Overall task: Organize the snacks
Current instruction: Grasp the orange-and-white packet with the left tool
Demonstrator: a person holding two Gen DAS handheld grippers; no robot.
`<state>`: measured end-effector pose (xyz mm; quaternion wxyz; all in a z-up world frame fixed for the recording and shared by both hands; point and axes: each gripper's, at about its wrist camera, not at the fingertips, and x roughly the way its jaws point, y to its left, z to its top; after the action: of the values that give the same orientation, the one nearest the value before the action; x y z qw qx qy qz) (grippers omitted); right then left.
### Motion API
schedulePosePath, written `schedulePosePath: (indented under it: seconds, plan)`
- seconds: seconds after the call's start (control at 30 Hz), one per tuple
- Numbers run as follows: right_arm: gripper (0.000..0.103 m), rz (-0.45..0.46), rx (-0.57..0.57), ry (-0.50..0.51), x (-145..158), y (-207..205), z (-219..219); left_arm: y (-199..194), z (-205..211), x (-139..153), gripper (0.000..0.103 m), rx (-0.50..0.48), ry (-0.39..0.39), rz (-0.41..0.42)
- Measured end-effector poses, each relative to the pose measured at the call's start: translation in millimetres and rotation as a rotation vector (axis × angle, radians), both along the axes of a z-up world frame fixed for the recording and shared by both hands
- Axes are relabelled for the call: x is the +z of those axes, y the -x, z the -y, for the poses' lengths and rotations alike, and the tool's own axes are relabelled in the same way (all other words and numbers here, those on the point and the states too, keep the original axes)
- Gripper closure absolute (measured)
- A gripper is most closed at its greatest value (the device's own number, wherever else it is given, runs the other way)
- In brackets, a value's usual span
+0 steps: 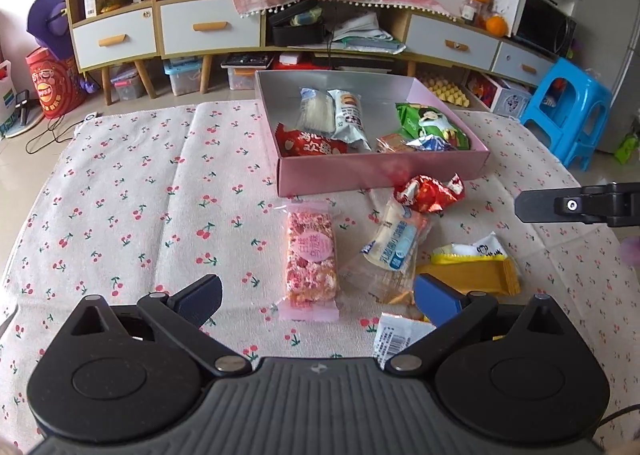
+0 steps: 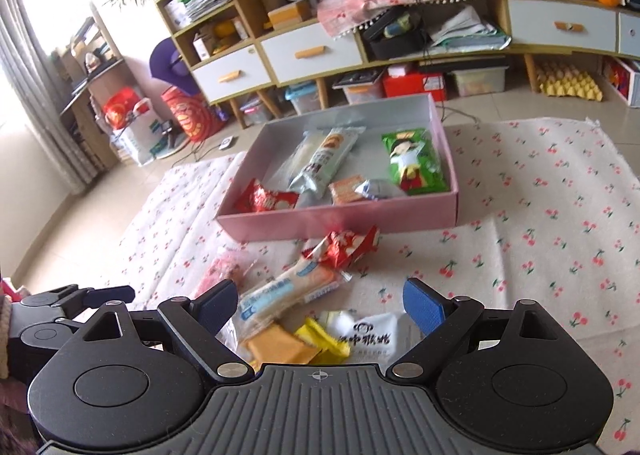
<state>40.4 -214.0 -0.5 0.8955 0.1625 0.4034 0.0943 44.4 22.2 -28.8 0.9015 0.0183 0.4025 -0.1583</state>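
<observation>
A pink box point(image 1: 380, 171) on the cherry-print cloth holds several snack packets, among them a green one point(image 1: 430, 123) and a red one point(image 1: 312, 143). In front of it lie a pink rice bar point(image 1: 312, 259), a clear cracker pack point(image 1: 396, 251), a red foil packet point(image 1: 428, 195) and a yellow packet point(image 1: 472, 275). My left gripper point(image 1: 318, 295) is open, its jaws wide on either side of the pink bar's near end, not touching it. My right gripper point(image 2: 320, 303) is open above the cracker pack point(image 2: 288, 291), an orange-yellow packet point(image 2: 280, 347) and a white packet point(image 2: 368, 339).
The cloth point(image 1: 140, 195) lies bare to the left of the snacks. The right gripper's finger point(image 1: 560, 207) shows at the right edge of the left wrist view. A low cabinet with drawers point(image 1: 208, 27) and a blue stool point(image 1: 568, 107) stand behind.
</observation>
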Motion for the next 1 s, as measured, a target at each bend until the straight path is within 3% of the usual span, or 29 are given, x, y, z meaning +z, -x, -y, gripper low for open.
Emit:
schedulePosePath:
  seconds: [0.2, 0.37, 0.57, 1.0]
  plan:
    - [0.012, -0.032, 0.032, 0.016, -11, 2, -4, 12, 1, -13, 0.001, -0.072, 0.04, -0.05]
    - [0.012, -0.053, 0.083, 0.086, -23, 4, -18, 18, 10, -23, 0.002, -0.161, 0.045, -0.095]
    - [0.012, -0.069, 0.19, 0.156, -35, 9, -40, 27, 25, -34, 0.007, -0.251, -0.012, -0.109]
    - [0.012, -0.029, 0.205, 0.203, -40, 5, -56, 26, 20, -34, 0.026, -0.25, 0.005, -0.131]
